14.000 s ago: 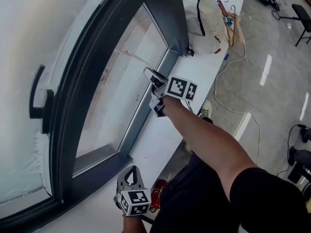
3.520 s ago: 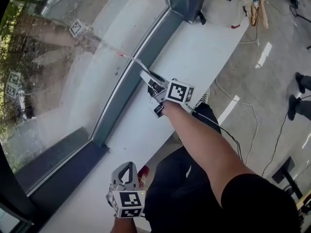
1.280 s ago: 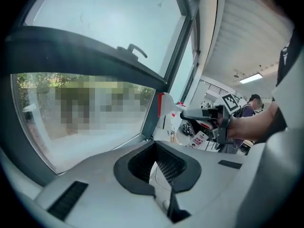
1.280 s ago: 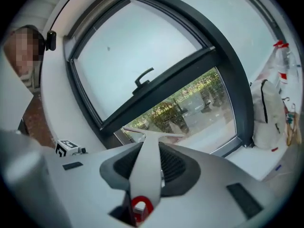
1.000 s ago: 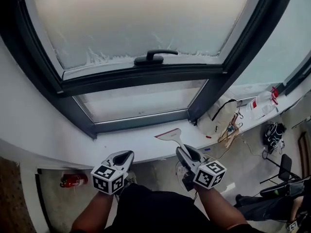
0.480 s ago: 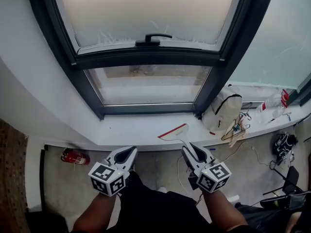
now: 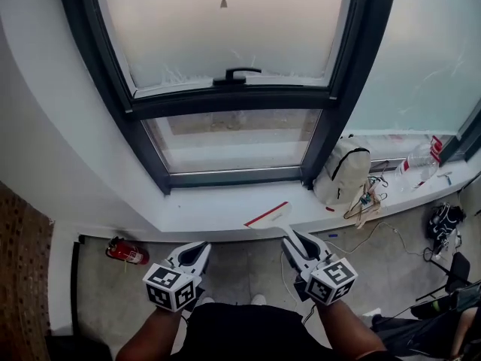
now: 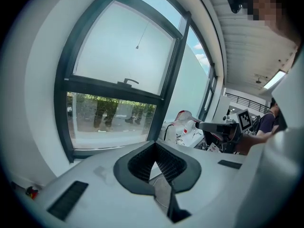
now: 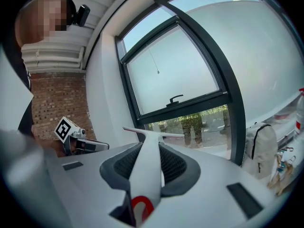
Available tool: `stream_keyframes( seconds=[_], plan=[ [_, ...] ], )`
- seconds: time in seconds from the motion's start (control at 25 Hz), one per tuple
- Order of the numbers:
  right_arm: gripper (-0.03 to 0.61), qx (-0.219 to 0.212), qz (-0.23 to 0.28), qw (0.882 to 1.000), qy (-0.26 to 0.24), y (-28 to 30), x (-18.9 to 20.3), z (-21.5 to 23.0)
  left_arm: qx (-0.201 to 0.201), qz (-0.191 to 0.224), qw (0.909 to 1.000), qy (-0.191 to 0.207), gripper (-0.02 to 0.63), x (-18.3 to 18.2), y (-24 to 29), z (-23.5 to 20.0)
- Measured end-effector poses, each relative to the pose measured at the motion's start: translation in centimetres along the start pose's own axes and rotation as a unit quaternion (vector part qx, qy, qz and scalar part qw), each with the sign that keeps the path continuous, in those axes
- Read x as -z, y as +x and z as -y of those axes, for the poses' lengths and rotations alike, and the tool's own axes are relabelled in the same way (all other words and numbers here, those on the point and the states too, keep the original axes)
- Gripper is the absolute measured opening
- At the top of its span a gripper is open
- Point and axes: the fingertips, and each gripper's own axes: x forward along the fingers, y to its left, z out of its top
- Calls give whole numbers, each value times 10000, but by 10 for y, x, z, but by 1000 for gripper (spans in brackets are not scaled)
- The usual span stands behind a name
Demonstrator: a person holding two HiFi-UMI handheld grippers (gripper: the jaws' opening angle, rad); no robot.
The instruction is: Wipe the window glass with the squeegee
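When set against the frames of seconds earlier, found withdrawn from the window: both arms low at bottom of frame, no longer reaching to the pane.

Lower left: fire extinguisher (image 7: pixel 124 252) on the floor below the sill (image 7: pixel 210 205). Not involved.

Bottom, left of centre: left tongs (image 7: pixel 197 248) (image 8: pixel 155 146) clenched on nothing, tips meeting, only window and sill visible past them in the left gripper view. Idle, as in the earlier frames.

Centre: window glass (image 7: pixel 233 138), clear lower pane beneath a frosted upper pane (image 7: pixel 225 28) with its handle (image 7: pixel 237 74). No tool in contact. Streaks or remaining wet not assessable from here.

Right of centre: squeegee (image 7: pixel 268 215) (image 9: pixel 148 167) gripped by its handle in the right tongs (image 7: pixel 297 238) (image 9: pixel 149 144), blade forward, showing against the near edge of the sill and well apart from the glass. Earlier held blade-first at the lower pane; now lifted off and carried back toward the body.

Far right: white bag (image 7: pixel 342 175) and bottle (image 7: pixel 421 155) on the sill.

Judged: stroke ended, contact broken. Task complete or merely paused between passes; not determinable. For a further pass, would require reaching forward again and reseating the blade flat on the pane.
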Motion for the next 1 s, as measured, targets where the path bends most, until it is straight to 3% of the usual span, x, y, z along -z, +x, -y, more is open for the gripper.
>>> stream_keyframes(
  seconds=[0.24, 0.52, 1.0],
  plan=[
    [87, 148, -17, 9999, -13, 7, 11, -37, 171, 2, 9997, 162, 0, 0, -26, -11],
    [87, 170, -28, 9998, -66, 29, 8, -73, 227, 130, 9996, 90, 0, -8, -44, -39],
    [87, 510, 35, 9985, 207, 28, 15, -77, 317, 16, 9994, 145, 0, -2, -51, -53]
  ],
)
